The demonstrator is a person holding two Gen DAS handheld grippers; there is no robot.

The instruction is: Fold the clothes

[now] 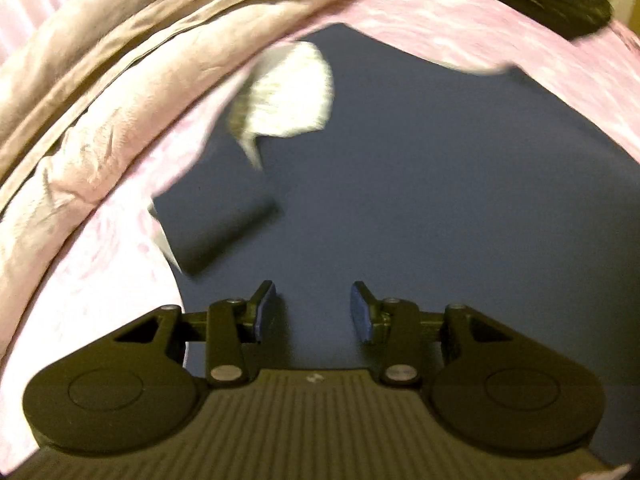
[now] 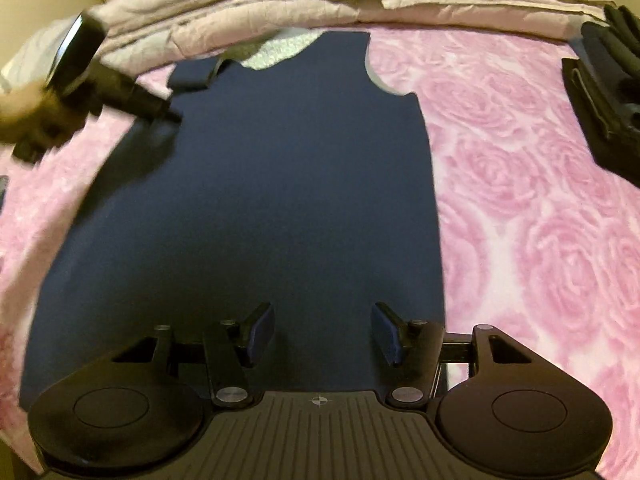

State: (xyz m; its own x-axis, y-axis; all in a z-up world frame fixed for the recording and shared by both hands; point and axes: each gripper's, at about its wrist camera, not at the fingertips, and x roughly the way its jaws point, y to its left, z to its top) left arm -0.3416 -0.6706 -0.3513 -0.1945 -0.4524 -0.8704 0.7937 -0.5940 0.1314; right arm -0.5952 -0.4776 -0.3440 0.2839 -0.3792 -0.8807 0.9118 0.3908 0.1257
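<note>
Only rt view: dark folded stack (image 2: pixel 608 100).

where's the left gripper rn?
In the right wrist view the left gripper is at upper left, open, over the navy garment's left shoulder edge, just below the folded strap and in front of the beige comforter.

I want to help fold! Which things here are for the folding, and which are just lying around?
For the folding:
navy shirt
left tongs, open
right tongs, open

Just lying around:
beige quilt
black clothes pile
pink rose bedspread, underneath
</note>
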